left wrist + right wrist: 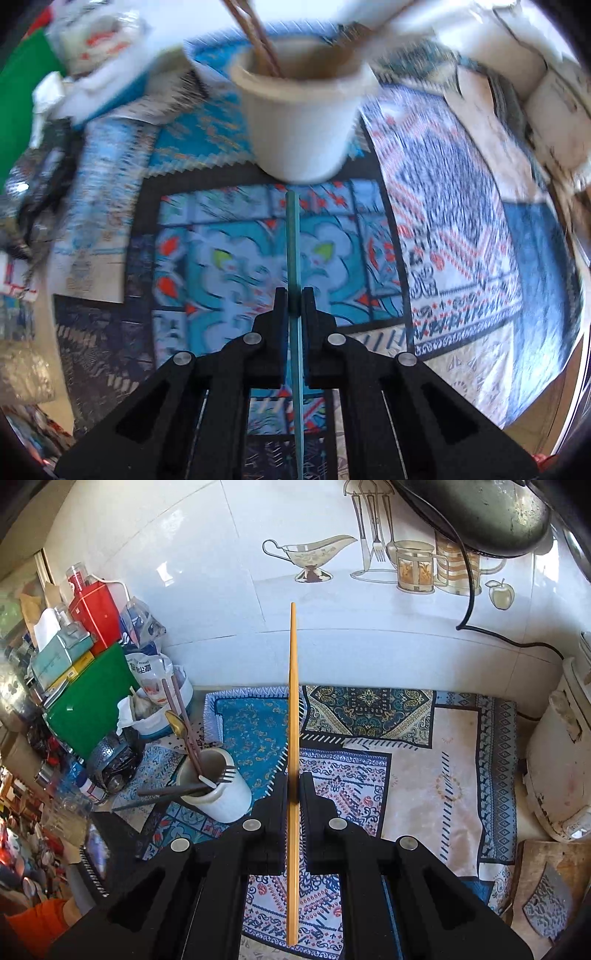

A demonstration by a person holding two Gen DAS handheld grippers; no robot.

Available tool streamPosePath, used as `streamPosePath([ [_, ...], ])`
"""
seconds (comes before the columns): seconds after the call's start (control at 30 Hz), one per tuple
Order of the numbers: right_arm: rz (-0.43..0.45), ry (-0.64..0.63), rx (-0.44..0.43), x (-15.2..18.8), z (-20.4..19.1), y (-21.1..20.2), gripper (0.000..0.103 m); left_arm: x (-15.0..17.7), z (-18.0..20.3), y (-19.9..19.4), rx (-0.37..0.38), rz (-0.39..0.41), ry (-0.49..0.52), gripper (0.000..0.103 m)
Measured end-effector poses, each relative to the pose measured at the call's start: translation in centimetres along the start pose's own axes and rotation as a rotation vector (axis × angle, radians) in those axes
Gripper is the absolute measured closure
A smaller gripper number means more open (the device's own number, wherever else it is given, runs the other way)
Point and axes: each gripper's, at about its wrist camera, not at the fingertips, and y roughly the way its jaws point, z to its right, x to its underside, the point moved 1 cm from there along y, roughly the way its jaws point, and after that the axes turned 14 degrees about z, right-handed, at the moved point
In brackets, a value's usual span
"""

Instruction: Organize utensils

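Observation:
My left gripper (294, 295) is shut on a thin teal chopstick (292, 236), which runs straight ahead toward the base of a white ceramic utensil holder (299, 118). Brown chopsticks (255, 37) stand in that holder. In the right wrist view my right gripper (294, 781) is shut on a yellow wooden chopstick (292, 686) that points up toward the tiled wall. The same white holder (221, 794) stands to the lower left of it, with dark brown chopsticks (183, 720), a gold spoon (176, 722) and a dark fork (225, 773) inside.
Patterned cloth mats (369, 760) cover the counter. Boxes, bags and a green board (92, 698) crowd the left side. A white rice cooker (554, 753) stands at the right, with a chopping board and cleaver (546, 897) in front of it. A black cord (469, 602) hangs down the wall.

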Motion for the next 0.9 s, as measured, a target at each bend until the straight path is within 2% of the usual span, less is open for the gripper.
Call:
streamPosePath([
  [0.3, 0.026, -0.031, -0.044, -1.9, -1.1, 1.8, 0.097, -4.0, -2.6, -6.4, -0.053, 0.203, -0.103, 0.099],
  [0.53, 0.049, -0.055, -0.089, -3.5, -2.0, 3.3, 0.097, -8.4, -2.7, -10.0, -0.08, 0.351, -0.123, 0.099],
  [0.9, 0.072, -0.12, -0.182, -5.8, -3.7, 6.6, 0.097, -15.1, -3.1, -14.6, -0.059, 0.529, -0.158, 0.103],
])
